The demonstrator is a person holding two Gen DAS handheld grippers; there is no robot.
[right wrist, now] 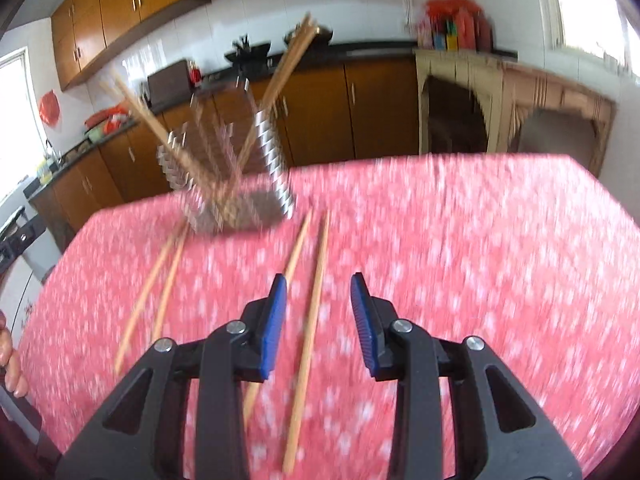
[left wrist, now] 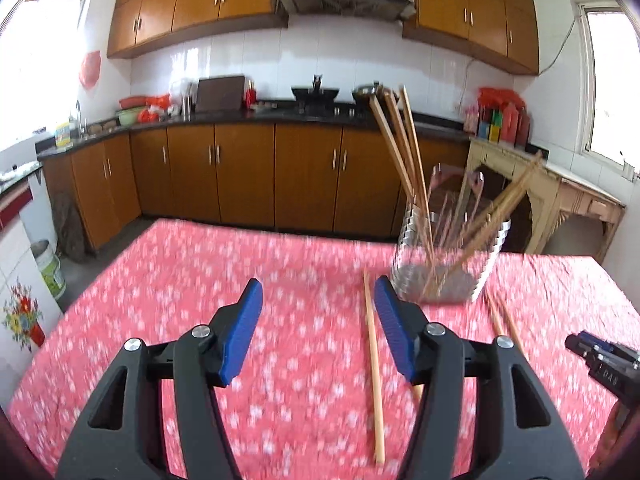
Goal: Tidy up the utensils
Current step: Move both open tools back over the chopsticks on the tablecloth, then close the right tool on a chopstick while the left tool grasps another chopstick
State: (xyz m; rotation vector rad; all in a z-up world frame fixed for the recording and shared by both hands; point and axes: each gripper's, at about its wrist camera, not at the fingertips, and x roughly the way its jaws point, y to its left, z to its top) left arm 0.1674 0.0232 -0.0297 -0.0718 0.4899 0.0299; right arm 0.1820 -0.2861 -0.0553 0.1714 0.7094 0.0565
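Blue-padded fingers of the right gripper (right wrist: 318, 286) stand apart with nothing pressed between them, and a loose wooden chopstick (right wrist: 310, 312) lies on the red floral tablecloth (right wrist: 480, 260) right in the gap, its long axis running almost straight away from the camera toward the holder. A second chopstick (right wrist: 298, 248) lies just beside it to the left, passing under the left finger, so the two form a near-parallel pair.

Further left, two more chopsticks (right wrist: 160, 280) lie together, angled toward the metal slotted chopstick holder (right wrist: 276, 164), which stands near the table's far edge with several sticks already leaning in it (blur hides how many).

The left gripper (left wrist: 318, 294) is also parted and empty. One chopstick (left wrist: 374, 344) lies just inside its right finger, again pointing lengthwise away from the camera.

My judgement: the right gripper is the better placed for the pair in front of it, since the stick already lies between its pads; closing across that long axis would call for little sideways correction. The holder lies ahead and to the left of that gripper.
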